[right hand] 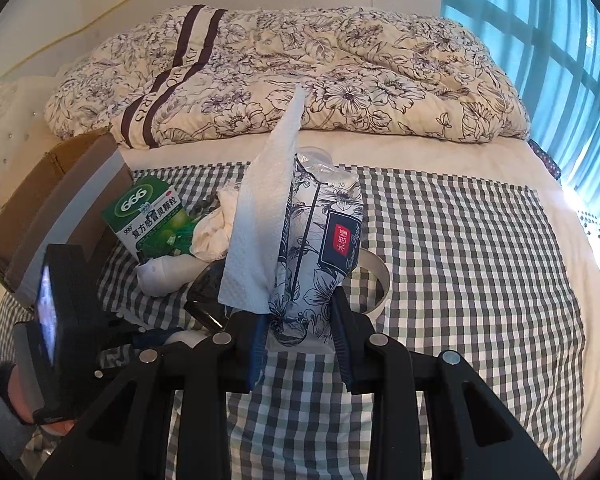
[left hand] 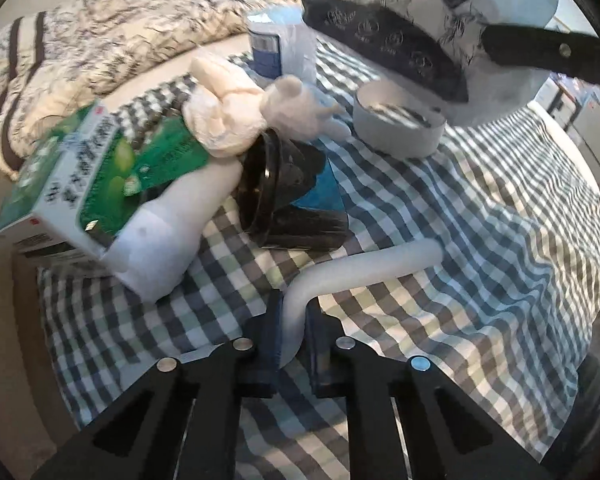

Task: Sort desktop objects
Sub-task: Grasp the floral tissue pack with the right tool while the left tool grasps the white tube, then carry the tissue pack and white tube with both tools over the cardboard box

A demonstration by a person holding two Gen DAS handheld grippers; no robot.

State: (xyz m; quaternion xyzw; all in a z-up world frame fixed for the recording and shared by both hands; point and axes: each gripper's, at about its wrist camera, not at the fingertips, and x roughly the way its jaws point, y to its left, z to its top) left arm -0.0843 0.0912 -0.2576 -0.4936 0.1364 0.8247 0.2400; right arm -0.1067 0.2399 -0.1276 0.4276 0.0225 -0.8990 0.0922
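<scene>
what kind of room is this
Most likely a bedroom: the objects lie on a checked cloth spread over a bed, with a rumpled floral duvet behind it and a curtained window at the right.

The left gripper (left hand: pixel 292 332) points toward twelve o'clock, low over the bed, its jaws pinched on a white curved tube (left hand: pixel 364 268). The right gripper (right hand: pixel 300 332) also faces twelve o'clock, jaws clamped on a tissue pack (right hand: pixel 320 248) held upright, with the left gripper's body at its nine o'clock.
</scene>
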